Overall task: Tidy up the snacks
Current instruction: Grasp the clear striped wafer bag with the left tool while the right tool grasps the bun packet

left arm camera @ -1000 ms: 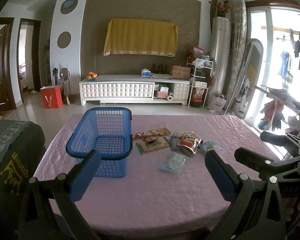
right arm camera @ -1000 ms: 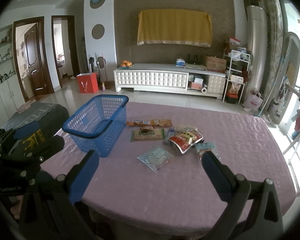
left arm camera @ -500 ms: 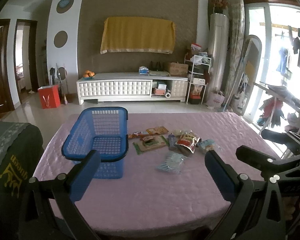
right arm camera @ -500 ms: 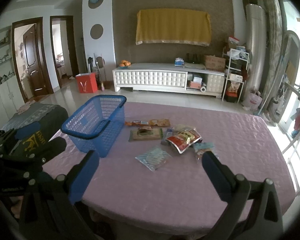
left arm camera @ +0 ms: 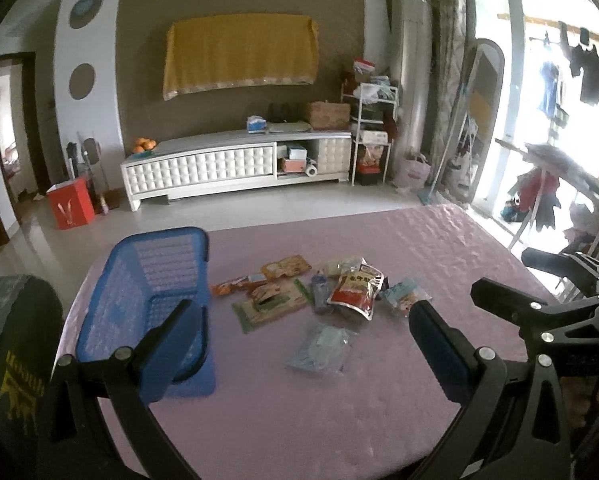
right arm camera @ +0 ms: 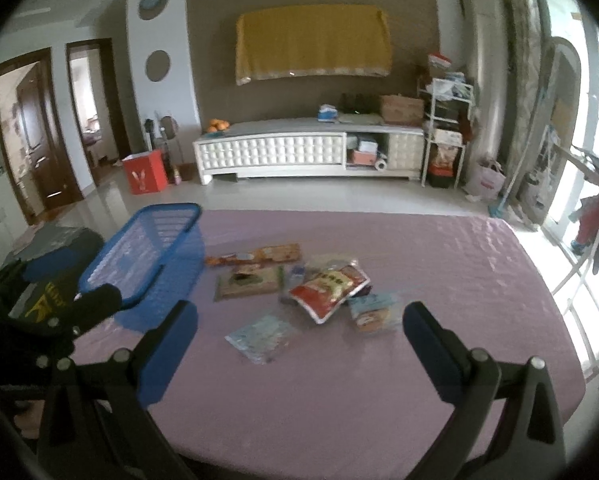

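Note:
An empty blue plastic basket (left arm camera: pixel 147 292) (right arm camera: pixel 147 256) stands on the left of the pink table (left arm camera: pixel 299 412) (right arm camera: pixel 339 400). Several snack packs lie right of it: a red pouch (left arm camera: pixel 357 290) (right arm camera: pixel 329 286), a green flat pack (left arm camera: pixel 269 306) (right arm camera: pixel 247 282), an orange pack (left arm camera: pixel 285 266) (right arm camera: pixel 275 254) and a clear bluish pack (left arm camera: pixel 319 348) (right arm camera: pixel 259 336). My left gripper (left arm camera: pixel 303 344) is open and empty above the near table. My right gripper (right arm camera: pixel 299 344) is open and empty, also short of the packs.
A dark chair back (left arm camera: pixel 11 360) stands at the table's left edge. Beyond the table are a tiled floor, a white TV cabinet (left arm camera: pixel 235 164), a red box (left arm camera: pixel 69 204) and a drying rack (left arm camera: pixel 559 184) by the window at right.
Both grippers have tilted and moved slightly, so the basket and snacks sit lower and nearer in both views. Nothing was taken hold of.

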The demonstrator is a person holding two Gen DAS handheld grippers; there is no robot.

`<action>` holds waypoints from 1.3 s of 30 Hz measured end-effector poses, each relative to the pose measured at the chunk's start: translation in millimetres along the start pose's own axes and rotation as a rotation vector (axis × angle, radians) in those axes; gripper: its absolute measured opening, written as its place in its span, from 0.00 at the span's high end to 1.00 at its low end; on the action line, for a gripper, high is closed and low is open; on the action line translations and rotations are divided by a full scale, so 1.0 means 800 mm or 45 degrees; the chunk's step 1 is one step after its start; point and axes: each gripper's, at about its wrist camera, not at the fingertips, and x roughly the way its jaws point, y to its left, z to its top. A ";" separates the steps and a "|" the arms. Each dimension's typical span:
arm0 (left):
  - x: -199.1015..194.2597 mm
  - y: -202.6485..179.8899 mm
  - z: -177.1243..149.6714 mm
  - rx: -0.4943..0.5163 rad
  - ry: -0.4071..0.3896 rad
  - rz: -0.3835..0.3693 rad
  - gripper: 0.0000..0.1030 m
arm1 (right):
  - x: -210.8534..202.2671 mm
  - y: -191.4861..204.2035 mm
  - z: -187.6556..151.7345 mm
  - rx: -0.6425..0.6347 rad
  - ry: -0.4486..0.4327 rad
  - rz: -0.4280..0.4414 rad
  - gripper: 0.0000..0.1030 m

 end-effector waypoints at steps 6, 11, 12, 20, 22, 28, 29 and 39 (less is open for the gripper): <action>0.080 -0.021 0.011 0.085 0.167 -0.080 0.00 | 0.053 -0.043 0.000 0.053 0.109 -0.039 0.00; 0.150 -0.028 0.003 0.083 0.331 -0.169 0.00 | 0.097 -0.067 -0.014 0.088 0.216 -0.049 0.00; 0.168 -0.029 -0.001 0.089 0.377 -0.171 0.00 | 0.109 -0.073 -0.020 0.097 0.244 -0.055 0.00; 0.264 -0.039 -0.052 0.174 0.632 -0.175 0.00 | 0.171 -0.100 -0.062 0.153 0.434 -0.063 0.00; 0.280 -0.036 -0.061 0.170 0.674 -0.177 0.00 | 0.180 -0.103 -0.067 0.160 0.459 -0.059 0.00; 0.305 -0.036 -0.073 0.201 0.726 -0.188 0.00 | 0.199 -0.113 -0.076 0.152 0.501 -0.062 0.00; 0.307 -0.036 -0.075 0.203 0.726 -0.192 0.00 | 0.201 -0.113 -0.076 0.146 0.502 -0.063 0.00; 0.334 -0.031 -0.086 0.189 0.733 -0.185 0.19 | 0.240 -0.115 -0.057 0.022 0.507 -0.092 0.00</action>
